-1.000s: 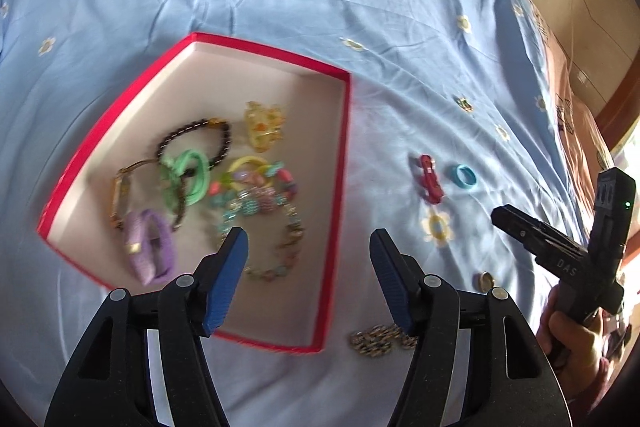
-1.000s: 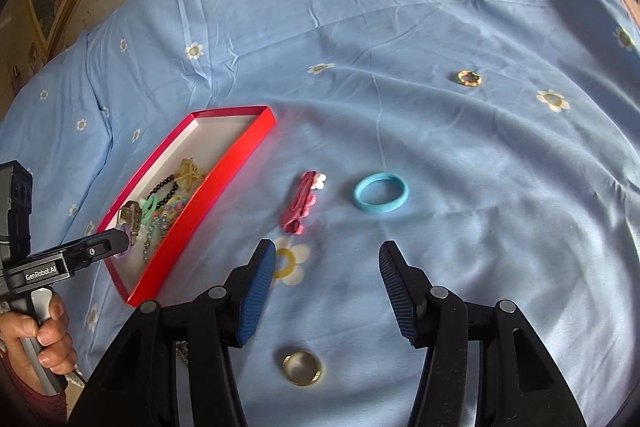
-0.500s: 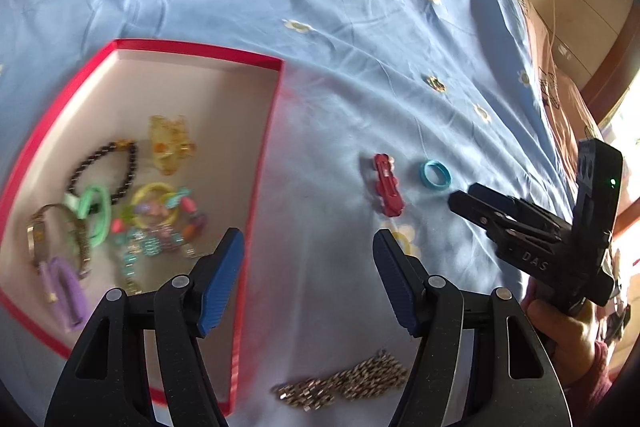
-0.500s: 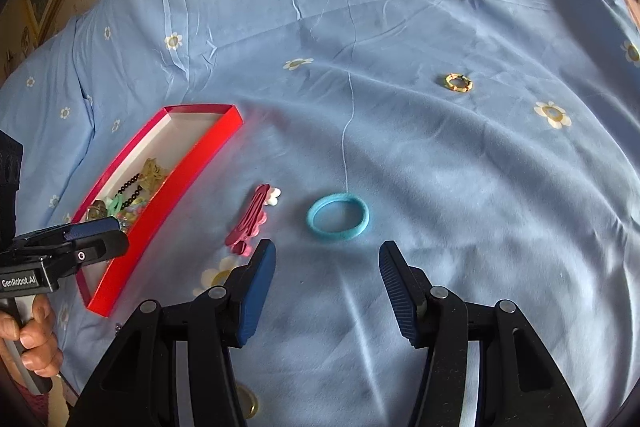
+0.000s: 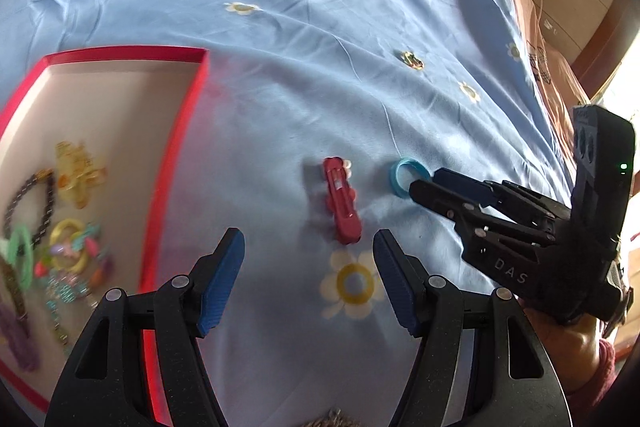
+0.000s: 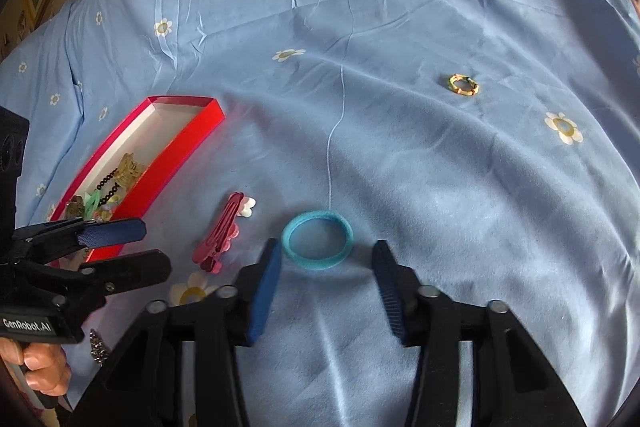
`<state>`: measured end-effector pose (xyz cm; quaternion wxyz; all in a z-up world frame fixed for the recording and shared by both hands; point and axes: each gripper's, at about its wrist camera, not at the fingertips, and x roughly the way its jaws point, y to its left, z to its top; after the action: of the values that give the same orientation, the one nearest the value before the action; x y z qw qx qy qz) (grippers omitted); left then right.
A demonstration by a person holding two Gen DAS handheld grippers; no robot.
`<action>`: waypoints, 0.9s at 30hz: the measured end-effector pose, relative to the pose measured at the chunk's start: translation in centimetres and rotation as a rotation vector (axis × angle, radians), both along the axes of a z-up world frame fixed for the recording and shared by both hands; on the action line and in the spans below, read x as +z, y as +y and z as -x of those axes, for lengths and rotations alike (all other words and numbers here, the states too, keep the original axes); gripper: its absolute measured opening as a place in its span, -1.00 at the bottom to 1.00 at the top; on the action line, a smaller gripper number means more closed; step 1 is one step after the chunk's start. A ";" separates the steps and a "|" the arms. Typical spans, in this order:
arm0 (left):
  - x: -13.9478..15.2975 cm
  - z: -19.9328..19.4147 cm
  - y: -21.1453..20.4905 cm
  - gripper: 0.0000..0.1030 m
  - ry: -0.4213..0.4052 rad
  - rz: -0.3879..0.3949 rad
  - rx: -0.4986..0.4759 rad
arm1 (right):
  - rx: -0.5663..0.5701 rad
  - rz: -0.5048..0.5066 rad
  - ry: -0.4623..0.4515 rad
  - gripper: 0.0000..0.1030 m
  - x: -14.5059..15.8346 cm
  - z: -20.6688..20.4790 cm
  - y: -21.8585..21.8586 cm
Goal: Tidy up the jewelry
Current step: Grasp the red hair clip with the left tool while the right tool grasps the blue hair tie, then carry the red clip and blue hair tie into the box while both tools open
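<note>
While both claws stand spread and empty, the step in hand reads as the pick of the blue ring.

Item: blue ring (image 6: pixel 317 239), flat on the blue bedsheet (image 6: pixel 420 167), just ahead of the right gripper (image 6: pixel 325 281), lying between its pads' line of reach.
Item: red hair clip (image 5: pixel 341 205), at 9 o'clock of the ring, near but apart.
Item: left gripper (image 5: pixel 308 281), wide, just short of the clip.
Item: red box (image 5: pixel 176 147), at 9 o'clock, holding bracelets.
Item: small gold ring (image 6: pixel 463 85), at 1 o'clock, well apart.

Handling advice: lower the pads astride the band, pinch across its width, avoid bunching the soft sheet, then carry to the box.
</note>
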<state>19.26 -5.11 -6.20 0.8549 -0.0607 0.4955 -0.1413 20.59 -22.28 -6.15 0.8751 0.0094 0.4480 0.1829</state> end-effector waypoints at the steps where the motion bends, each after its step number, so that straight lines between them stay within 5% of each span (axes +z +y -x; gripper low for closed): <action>1: -0.2 -0.3 -0.4 0.29 0.003 -0.006 -0.005 | -0.003 0.008 0.001 -0.55 -0.1 -0.1 0.0; 2: -0.4 -0.5 -0.6 0.29 0.005 -0.008 -0.009 | -0.005 0.010 0.004 -0.73 -0.1 -0.3 0.0; 6: -1.1 -1.5 -1.6 0.24 -0.004 -0.025 -0.022 | -0.017 0.011 0.004 -0.95 -0.3 -0.4 -0.3; 11: -1.5 -2.0 -2.2 -0.71 -0.007 -0.035 -0.054 | -0.019 0.008 -0.006 -0.96 -0.1 -0.2 -0.4; 27: 0.7 1.7 0.9 -0.72 -0.057 0.008 -0.025 | -0.024 -0.090 -0.024 -0.96 1.5 2.1 0.0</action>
<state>17.52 -4.18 -5.52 0.8665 -0.0538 0.4711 -0.1558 18.44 -22.26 -4.69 0.8812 0.0517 0.4286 0.1924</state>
